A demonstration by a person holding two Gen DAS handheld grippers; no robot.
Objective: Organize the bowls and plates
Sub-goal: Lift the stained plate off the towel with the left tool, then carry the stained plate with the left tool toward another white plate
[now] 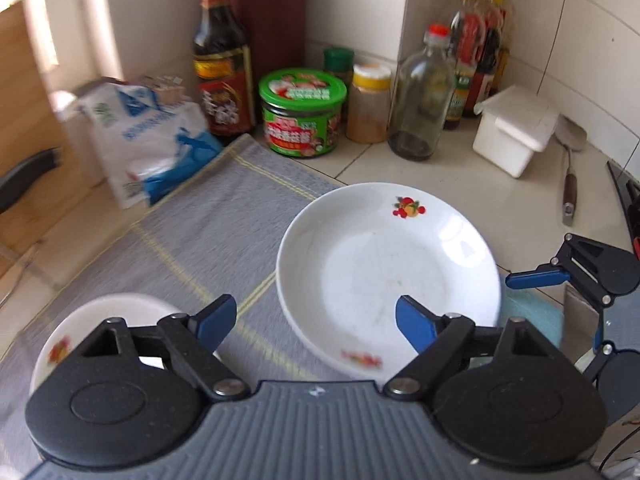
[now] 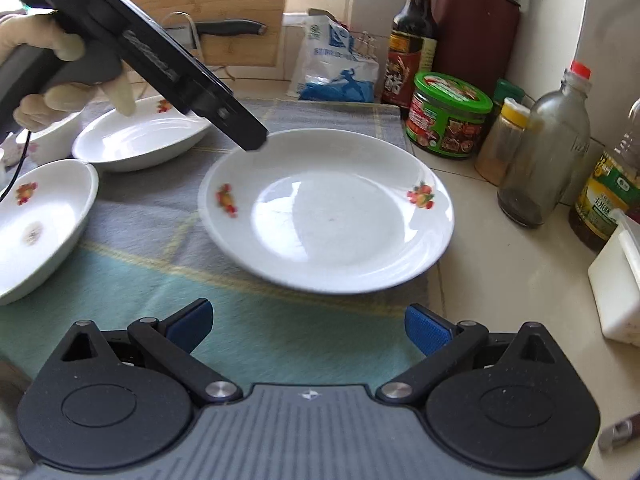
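Note:
A white plate with fruit prints (image 1: 384,272) (image 2: 328,208) lies on the grey and teal cloth (image 1: 208,232) (image 2: 248,312). My left gripper (image 1: 316,318) is open and empty, hovering over the plate's near rim; its body (image 2: 160,52) shows above the plate's far edge in the right wrist view. My right gripper (image 2: 308,326) is open and empty, just short of the plate; it shows at the right edge of the left wrist view (image 1: 576,276). A shallow white bowl (image 2: 140,136) and another one (image 2: 36,224) lie left. A white dish (image 1: 92,328) sits under my left finger.
At the back stand a soy sauce bottle (image 1: 220,60), a green-lidded jar (image 1: 302,112), a yellow-lidded spice jar (image 1: 370,104), a glass bottle (image 1: 420,96), oil bottles (image 1: 480,48) and a white box (image 1: 516,128). A salt bag (image 1: 148,140) and a wooden cutting board (image 2: 208,8) stand left. A spatula (image 1: 570,168) lies right.

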